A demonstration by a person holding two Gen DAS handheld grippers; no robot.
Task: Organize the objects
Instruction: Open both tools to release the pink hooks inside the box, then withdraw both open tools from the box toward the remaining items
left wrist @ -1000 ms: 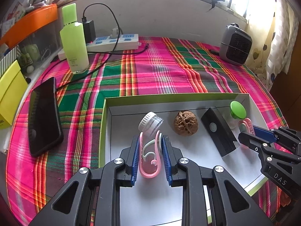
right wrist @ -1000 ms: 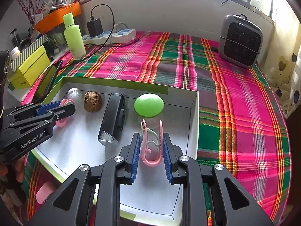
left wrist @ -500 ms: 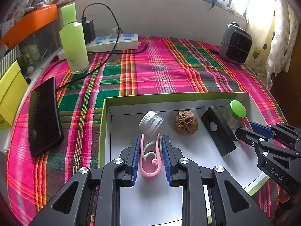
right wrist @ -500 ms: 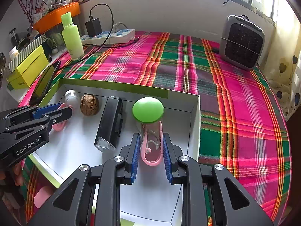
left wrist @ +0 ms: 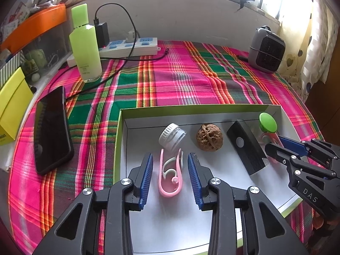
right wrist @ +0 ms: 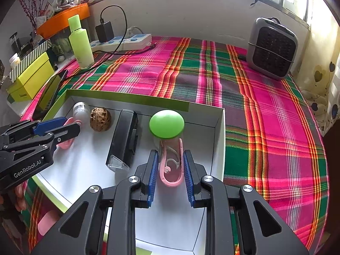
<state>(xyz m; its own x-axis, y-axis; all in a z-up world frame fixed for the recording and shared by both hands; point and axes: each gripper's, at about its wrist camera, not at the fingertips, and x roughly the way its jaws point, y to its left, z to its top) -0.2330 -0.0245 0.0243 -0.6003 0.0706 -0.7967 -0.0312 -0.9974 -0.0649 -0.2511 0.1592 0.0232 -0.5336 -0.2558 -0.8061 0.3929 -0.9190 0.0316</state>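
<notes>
In the left wrist view a pink clip lies on the floor of the white tray, between the blue pads of my left gripper. The jaws are opening and a gap shows on each side of the clip. Behind it lie a small white-capped jar, a walnut, a black device and a green-lidded item. In the right wrist view my right gripper is shut on a second pink clip, just in front of the green lid.
The tray sits on a plaid cloth. A phone and a yellow box lie to the left. A green bottle and a power strip stand at the back, a small heater at the back right.
My left gripper's jaws have spread away from the pink clip, which now lies free on the tray. The right gripper stays shut on its clip in the same place.
</notes>
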